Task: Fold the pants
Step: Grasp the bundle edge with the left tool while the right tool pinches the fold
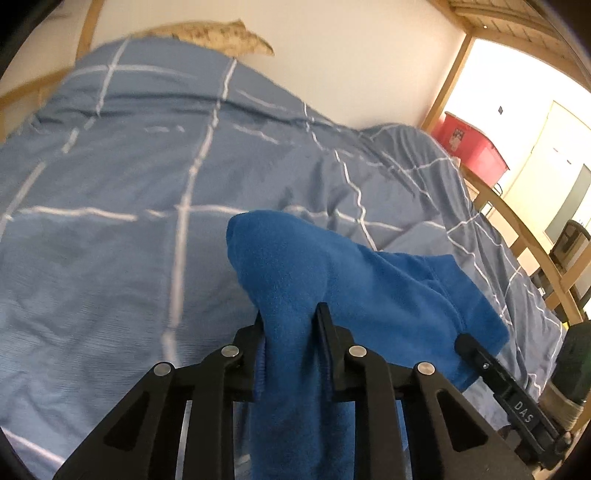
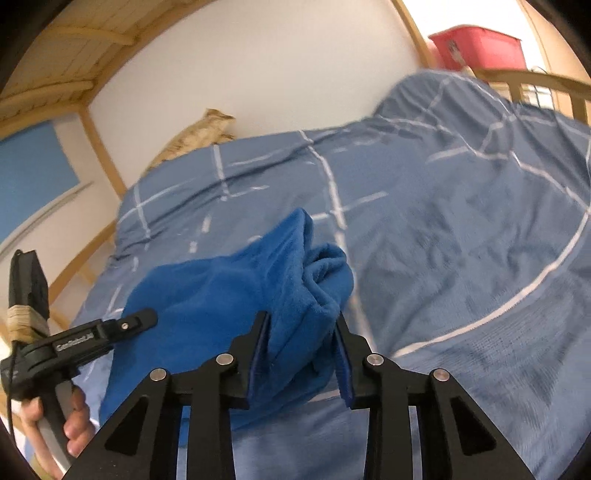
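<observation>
The pants are bright blue fleece, held up above a bed. My left gripper is shut on a bunched fold of them. My right gripper is shut on another bunched part of the pants. The cloth hangs stretched between the two grippers. In the left wrist view the right gripper shows at the right edge of the cloth. In the right wrist view the left gripper shows at the left edge, with a hand on its handle.
Below lies a bed with a grey-blue duvet with white grid lines, rumpled toward the right. A tan pillow lies by the white wall. A wooden bed frame runs along the right, with a red bin beyond.
</observation>
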The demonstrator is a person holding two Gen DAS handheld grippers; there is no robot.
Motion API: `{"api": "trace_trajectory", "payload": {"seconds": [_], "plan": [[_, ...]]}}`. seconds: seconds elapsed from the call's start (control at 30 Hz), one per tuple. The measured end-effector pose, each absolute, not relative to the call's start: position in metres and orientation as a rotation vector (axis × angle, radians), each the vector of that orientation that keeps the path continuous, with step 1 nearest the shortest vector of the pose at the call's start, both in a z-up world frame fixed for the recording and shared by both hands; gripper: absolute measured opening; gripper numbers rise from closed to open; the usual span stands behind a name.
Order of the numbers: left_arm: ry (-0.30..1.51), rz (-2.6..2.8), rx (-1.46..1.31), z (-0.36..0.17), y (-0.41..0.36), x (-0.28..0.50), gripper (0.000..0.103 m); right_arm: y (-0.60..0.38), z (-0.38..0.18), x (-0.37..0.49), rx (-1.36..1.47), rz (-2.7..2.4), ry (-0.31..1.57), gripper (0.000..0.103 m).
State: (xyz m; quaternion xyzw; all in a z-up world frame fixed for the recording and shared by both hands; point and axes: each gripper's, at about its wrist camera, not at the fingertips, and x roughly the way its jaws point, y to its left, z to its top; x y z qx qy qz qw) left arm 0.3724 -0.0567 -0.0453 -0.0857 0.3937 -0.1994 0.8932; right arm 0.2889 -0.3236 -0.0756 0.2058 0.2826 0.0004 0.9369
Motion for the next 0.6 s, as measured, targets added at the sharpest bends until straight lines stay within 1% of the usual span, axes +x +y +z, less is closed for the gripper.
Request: {"api": "trace_trajectory", "payload": {"seconds": [0.13,0.27,0.47,0.6], "plan": [[0.769,-0.37,-0.131,-0.019,-0.014,0.356,0.023,-0.283,-0.052,0.28,0.375,0.054,0.555,0.033],[0.735,-0.3,-0.08,0.001,0.047,0.344,0.023,-0.23,-0.04,0.279,0.351,0.118,0.549,0.033],[0.71,-0.199,-0.003,0.007,0.134,0.35,0.023,-0.13,-0.038,0.296,0.327,0.21,0.552,0.033],[0.7,-0.152,0.007,-0.004,0.192,0.361,0.023,-0.071,-0.046,0.313,0.306,0.258,0.57,0.033]]}}
